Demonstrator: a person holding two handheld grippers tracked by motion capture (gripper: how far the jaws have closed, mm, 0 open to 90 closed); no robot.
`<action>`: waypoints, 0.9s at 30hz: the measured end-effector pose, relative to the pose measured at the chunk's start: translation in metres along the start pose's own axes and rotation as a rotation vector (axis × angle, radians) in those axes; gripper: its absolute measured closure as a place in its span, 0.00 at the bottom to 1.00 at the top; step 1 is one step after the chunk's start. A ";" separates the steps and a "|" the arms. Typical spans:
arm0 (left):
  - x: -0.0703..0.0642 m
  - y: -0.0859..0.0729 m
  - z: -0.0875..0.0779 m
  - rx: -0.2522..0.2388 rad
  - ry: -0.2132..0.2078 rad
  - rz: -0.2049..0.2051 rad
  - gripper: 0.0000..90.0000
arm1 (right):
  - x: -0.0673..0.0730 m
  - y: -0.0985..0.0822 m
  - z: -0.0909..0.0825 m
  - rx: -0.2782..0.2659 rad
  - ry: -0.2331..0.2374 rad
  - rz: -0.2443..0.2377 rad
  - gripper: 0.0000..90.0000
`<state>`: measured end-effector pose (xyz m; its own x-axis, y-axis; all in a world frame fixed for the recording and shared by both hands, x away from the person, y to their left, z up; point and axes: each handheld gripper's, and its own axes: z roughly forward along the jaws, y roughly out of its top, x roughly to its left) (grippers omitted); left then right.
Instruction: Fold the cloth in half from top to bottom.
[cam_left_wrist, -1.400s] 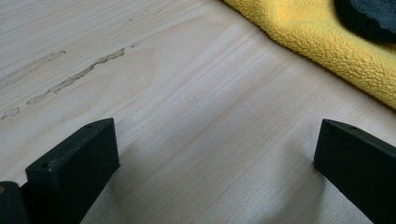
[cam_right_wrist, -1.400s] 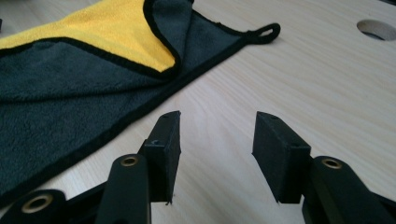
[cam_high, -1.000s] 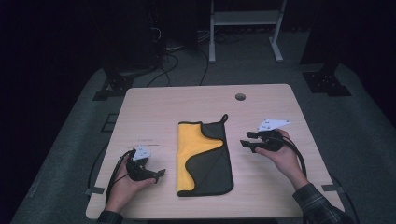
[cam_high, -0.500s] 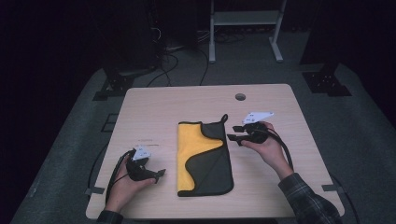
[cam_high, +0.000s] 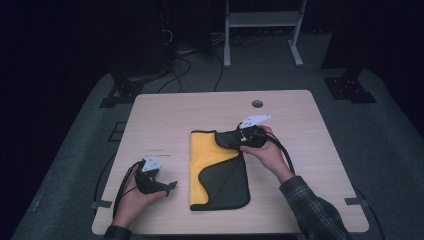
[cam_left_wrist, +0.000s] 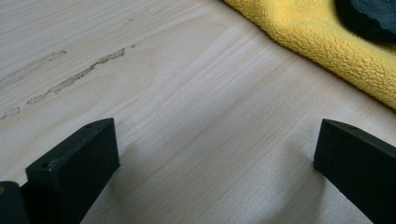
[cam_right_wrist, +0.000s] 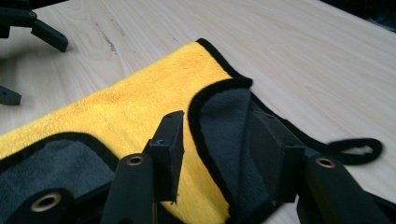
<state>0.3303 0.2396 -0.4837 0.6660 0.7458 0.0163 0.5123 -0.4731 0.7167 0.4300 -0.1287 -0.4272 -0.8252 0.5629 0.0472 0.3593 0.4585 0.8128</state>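
Note:
A yellow cloth (cam_high: 205, 160) with black trim lies flat in the middle of the table, its dark grey side folded over the right half. My right gripper (cam_high: 235, 137) hovers at the cloth's far right corner. In the right gripper view its jaws (cam_right_wrist: 219, 140) stand apart, straddling the folded grey corner (cam_right_wrist: 224, 121) without pressing on it. A black hanging loop (cam_right_wrist: 355, 145) trails off that corner. My left gripper (cam_high: 172, 186) rests near the table's front left, open over bare wood (cam_left_wrist: 217, 149), with the cloth's yellow edge (cam_left_wrist: 317, 42) just beyond.
The light wooden table (cam_high: 175, 115) has a cable hole (cam_high: 257, 103) near its far edge. A white stand (cam_high: 260, 20) and cables sit on the dark floor behind. The left gripper (cam_right_wrist: 42, 28) shows far off in the right gripper view.
My right hand has slid left from the bare table onto the cloth's far right corner. The left hand and the cloth have stayed put.

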 end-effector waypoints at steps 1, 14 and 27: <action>0.000 0.000 0.000 0.000 -0.001 -0.002 0.00 | 0.001 0.000 0.003 0.001 0.003 -0.005 0.60; 0.000 0.000 0.000 0.000 -0.001 -0.002 0.00 | 0.007 0.005 0.044 0.047 0.013 -0.016 0.59; 0.000 0.000 0.000 0.000 -0.001 -0.002 0.00 | 0.006 0.002 0.065 0.089 -0.018 0.000 0.82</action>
<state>0.3302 0.2395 -0.4837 0.6653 0.7464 0.0147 0.5136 -0.4719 0.7165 0.4543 -0.0799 -0.4629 -0.8175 0.5748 0.0365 0.3975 0.5172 0.7579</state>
